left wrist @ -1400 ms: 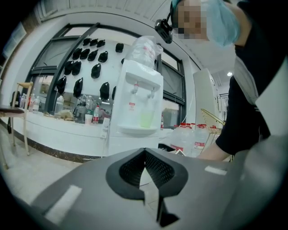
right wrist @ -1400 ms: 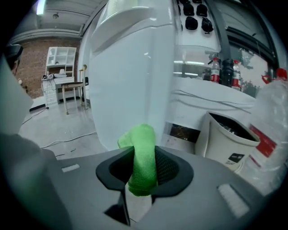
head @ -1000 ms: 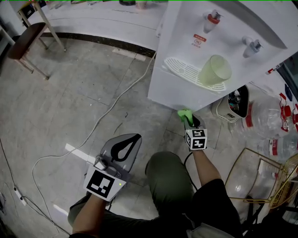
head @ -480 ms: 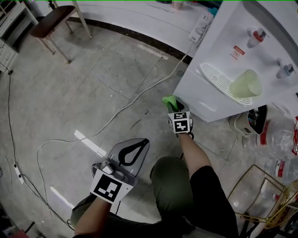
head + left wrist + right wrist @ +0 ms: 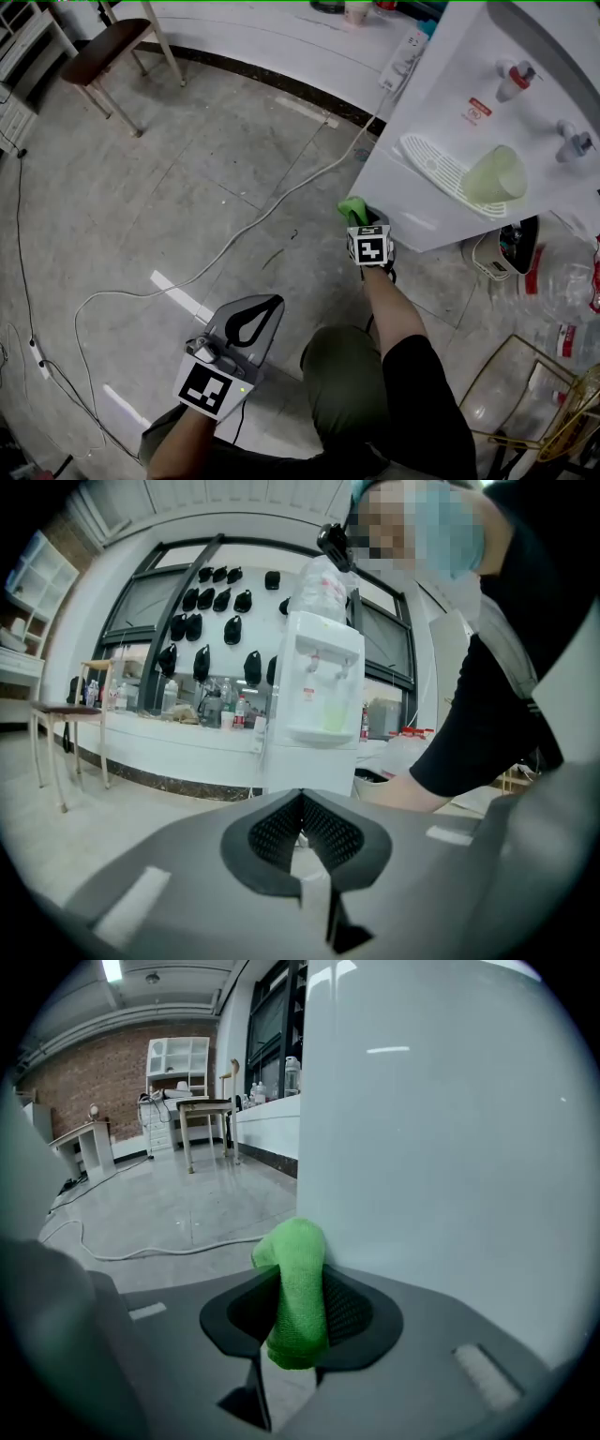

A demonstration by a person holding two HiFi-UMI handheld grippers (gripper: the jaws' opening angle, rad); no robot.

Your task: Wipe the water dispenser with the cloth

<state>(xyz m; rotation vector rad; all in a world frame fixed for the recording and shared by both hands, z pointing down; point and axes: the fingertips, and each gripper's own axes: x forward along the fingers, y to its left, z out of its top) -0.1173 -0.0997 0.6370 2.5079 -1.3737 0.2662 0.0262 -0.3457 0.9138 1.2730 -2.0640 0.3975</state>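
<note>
The white water dispenser (image 5: 441,122) stands at the upper right of the head view, with a pale green cup (image 5: 494,174) on its drip tray. My right gripper (image 5: 355,214) is shut on a green cloth (image 5: 352,207), whose tip sits at the dispenser's lower left corner. In the right gripper view the green cloth (image 5: 296,1288) presses against the dispenser's white side wall (image 5: 450,1147). My left gripper (image 5: 249,322) hangs low over the floor near the person's knee, shut with nothing in it; its view shows the dispenser (image 5: 321,710) ahead.
A white cable (image 5: 234,234) snakes over the grey floor from a power strip (image 5: 401,56). A brown stool (image 5: 108,52) stands at the back left. A kettle (image 5: 506,248), clear water bottles (image 5: 562,281) and a gold wire rack (image 5: 544,394) crowd the right side.
My right gripper with the cloth moved from the dispenser's front base to its lower left corner as the head view swung left, then shifted slightly. The left gripper stayed low and shut.
</note>
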